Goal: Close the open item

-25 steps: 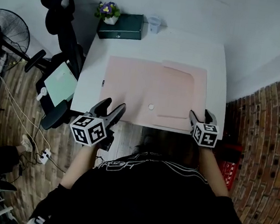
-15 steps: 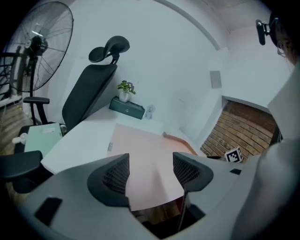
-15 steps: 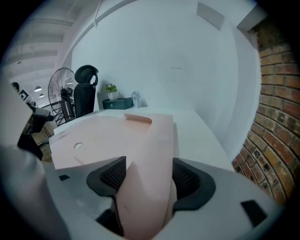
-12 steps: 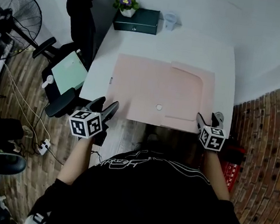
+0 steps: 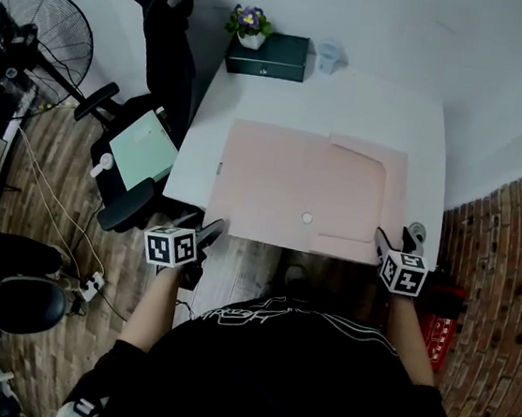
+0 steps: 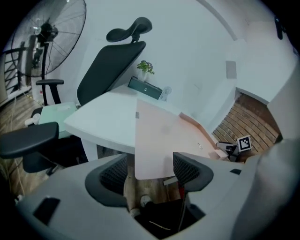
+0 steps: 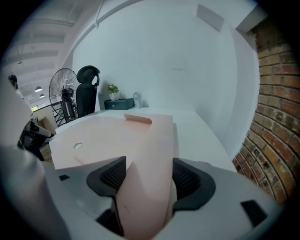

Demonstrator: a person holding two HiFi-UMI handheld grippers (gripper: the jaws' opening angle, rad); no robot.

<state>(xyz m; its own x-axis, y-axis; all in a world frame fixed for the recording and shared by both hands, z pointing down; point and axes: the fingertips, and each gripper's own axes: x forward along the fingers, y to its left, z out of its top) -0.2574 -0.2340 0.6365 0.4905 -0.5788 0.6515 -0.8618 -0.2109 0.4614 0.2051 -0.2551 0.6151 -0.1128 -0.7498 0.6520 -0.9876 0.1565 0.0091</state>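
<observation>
The pink folder [image 5: 292, 183] lies spread open on the white table [image 5: 387, 105], flat across the table's near half, its near edge at the table's front edge and a small round snap [image 5: 307, 218] showing close to that edge. At the table's front right corner sits the right gripper [image 5: 397, 238]: jaws spread wide, the folder's right-hand strip running up between the pads (no clear squeeze on it in the right gripper view, so call that loose, not clamped). The left gripper [image 5: 209, 234] hangs just off the table's front edge, on the left side, jaws wide apart and holding nothing; through its own view the folder's near left corner [image 6: 154, 136] pokes out over the table edge just beyond the pads. At the table's far edge: a dark green box [image 5: 267, 55], a potted plant [image 5: 252, 22] on its left end, a clear cup [image 5: 328, 55] to its right. Left of the table stand a black chair [image 5: 166, 21] and a fan [image 5: 46, 35].
</observation>
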